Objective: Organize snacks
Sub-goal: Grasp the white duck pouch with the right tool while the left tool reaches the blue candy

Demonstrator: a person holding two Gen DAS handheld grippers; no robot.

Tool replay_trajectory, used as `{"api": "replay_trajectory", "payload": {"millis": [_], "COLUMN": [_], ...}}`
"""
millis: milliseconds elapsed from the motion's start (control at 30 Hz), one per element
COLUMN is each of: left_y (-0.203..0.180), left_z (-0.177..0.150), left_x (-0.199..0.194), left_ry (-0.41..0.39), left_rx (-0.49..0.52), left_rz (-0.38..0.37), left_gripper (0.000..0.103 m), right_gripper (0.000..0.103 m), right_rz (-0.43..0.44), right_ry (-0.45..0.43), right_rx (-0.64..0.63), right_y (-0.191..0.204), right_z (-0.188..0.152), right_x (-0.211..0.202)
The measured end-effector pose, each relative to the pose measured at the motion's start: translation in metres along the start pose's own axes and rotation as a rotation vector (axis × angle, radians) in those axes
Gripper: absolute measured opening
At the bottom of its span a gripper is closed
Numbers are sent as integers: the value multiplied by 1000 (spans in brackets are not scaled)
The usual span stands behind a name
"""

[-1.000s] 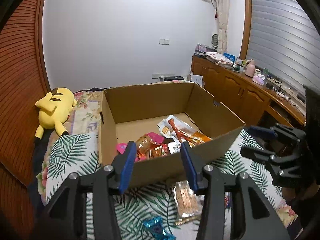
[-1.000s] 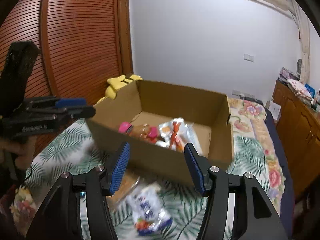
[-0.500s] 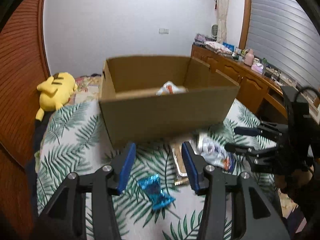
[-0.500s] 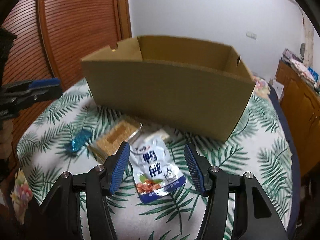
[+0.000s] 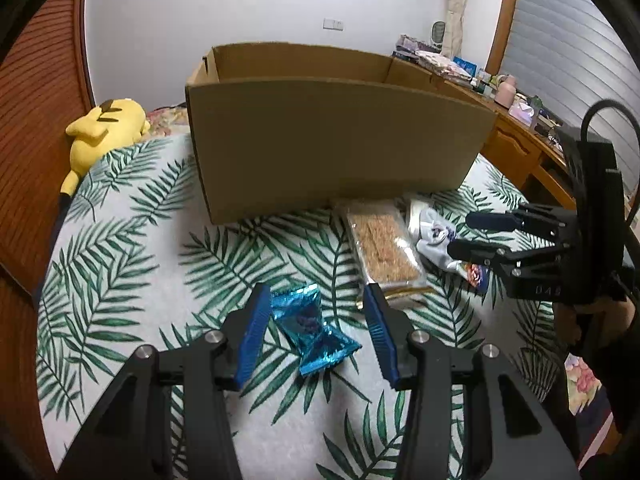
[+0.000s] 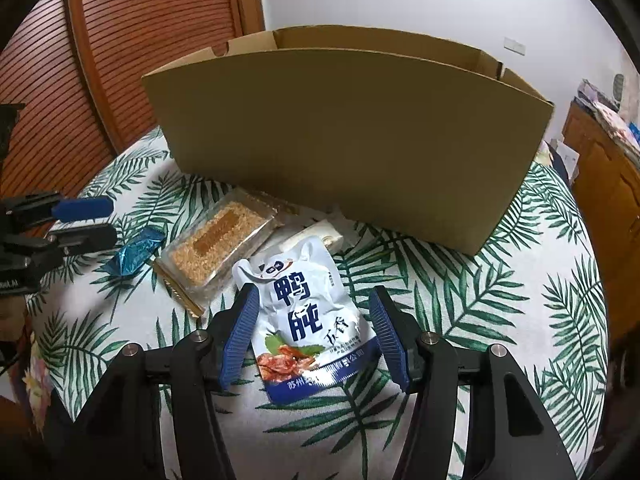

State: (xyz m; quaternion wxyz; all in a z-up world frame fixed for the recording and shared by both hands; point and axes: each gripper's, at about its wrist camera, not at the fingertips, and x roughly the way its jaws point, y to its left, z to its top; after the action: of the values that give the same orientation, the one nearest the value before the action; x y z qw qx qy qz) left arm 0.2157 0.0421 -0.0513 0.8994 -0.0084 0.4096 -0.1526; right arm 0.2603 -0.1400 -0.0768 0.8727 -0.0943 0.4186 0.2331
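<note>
Your left hand-held gripper (image 5: 316, 330) was spread wide and grasping nothing, its blue pads (image 5: 252, 336) lowered on either side of a blue foil packet (image 5: 310, 330) that lay flat on the bed cover (image 5: 120, 292), a white cloth printed with green palm leaves. The left pad sat just beside the packet's edge; whether it touched, you could not tell from that view. Your right hand-held gripper (image 6: 314, 330) was likewise released, with its pads standing either side of a white and blue pouch (image 6: 306, 320) printed with large Chinese characters and a picture of meat at the bottom. The pouch lay flat on the cover, between the pads and apart from both.

Just beyond the pouch, to its left, lay a clear tray of sesame bars (image 6: 216, 242), with its far end near the box. A small pale packet (image 6: 320, 236) peeked out behind the pouch's top corner. Past these stood the open cardboard box (image 5: 332, 140), upright on the bed, its near wall hiding whatever was inside. Further left of the box a yellow plush toy (image 5: 102, 128) rested against the wooden slatted wall (image 6: 120, 60), and a wooden cabinet (image 5: 516, 144) crowded with small items ran along the right side of the room
</note>
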Motion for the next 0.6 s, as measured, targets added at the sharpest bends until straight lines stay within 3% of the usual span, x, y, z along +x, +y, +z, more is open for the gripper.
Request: {"api": "replay_trajectory", "payload": {"millis": [467, 600], "left_y": [10, 7], "left_z": [-12, -13], "left_x": [29, 32], "left_ry": [91, 80], "left_rx": [-46, -29], "left_rz": [57, 75], "left_gripper": [48, 49], "right_gripper": [65, 67], "right_rz": [7, 8], "right_ry": [30, 32], "right_rx": [-28, -34], "right_y": [1, 3], "right_z": [-7, -7], "right_x": [14, 15]}}
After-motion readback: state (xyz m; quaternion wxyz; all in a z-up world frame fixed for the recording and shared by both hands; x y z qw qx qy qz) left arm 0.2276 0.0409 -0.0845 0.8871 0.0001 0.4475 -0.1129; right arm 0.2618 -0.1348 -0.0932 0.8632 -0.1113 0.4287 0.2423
